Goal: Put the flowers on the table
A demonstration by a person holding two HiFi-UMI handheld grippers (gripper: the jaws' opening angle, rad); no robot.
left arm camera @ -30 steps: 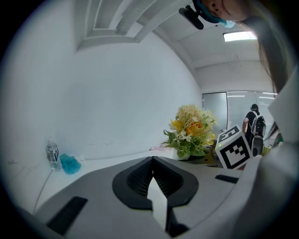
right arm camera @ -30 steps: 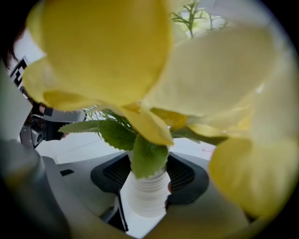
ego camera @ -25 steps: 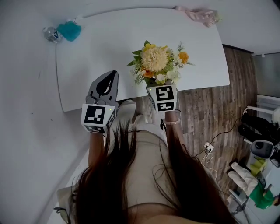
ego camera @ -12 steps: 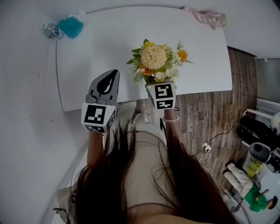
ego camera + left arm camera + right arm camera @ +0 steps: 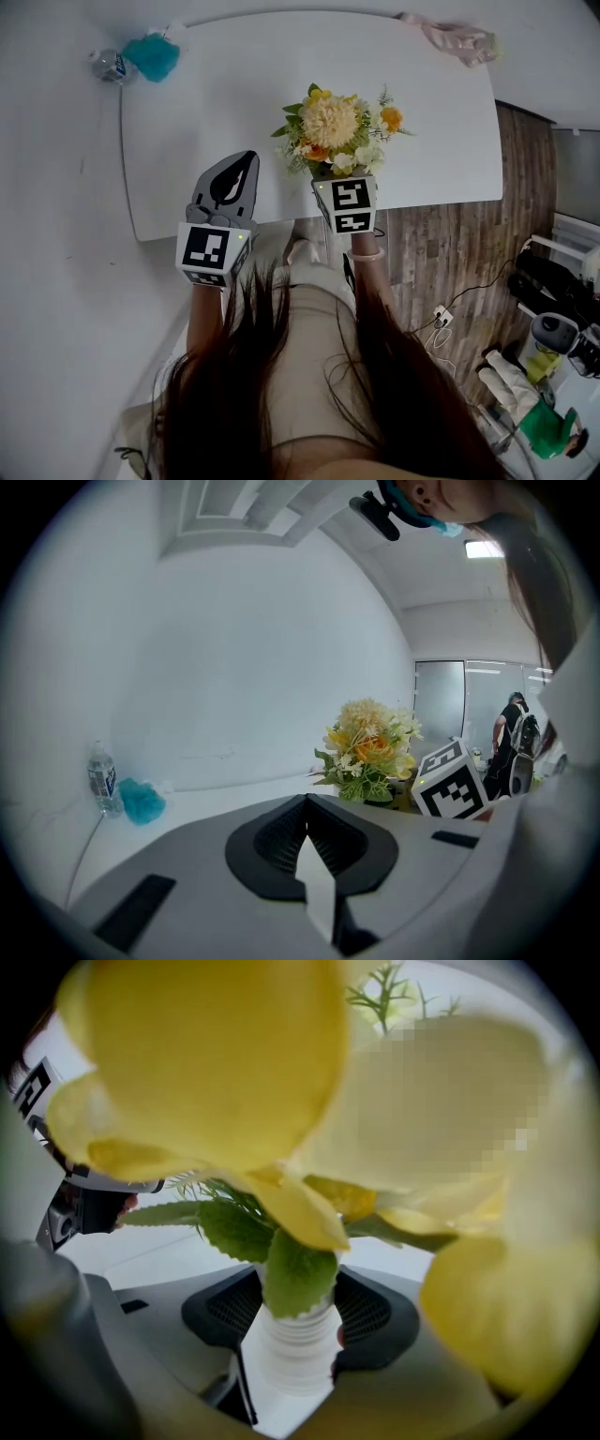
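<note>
right tongs (image 5: 340, 176) are clamped on the white ribbed vase (image 5: 298, 1340) that holds the flowers (image 5: 335, 127), with a jaw pressing each side of its neck. the bouquet stands upright over the near edge of the white desk (image 5: 206, 103). whether the base touches the desk cannot be told. left tongs (image 5: 246, 161) sit just left of the bouquet, jaws together, nothing between them. water bottle (image 5: 109, 67) and teal cloth (image 5: 153, 58) sit side by side at the far left corner. pink cloth (image 5: 457, 39) lies at the far right corner.
</note>
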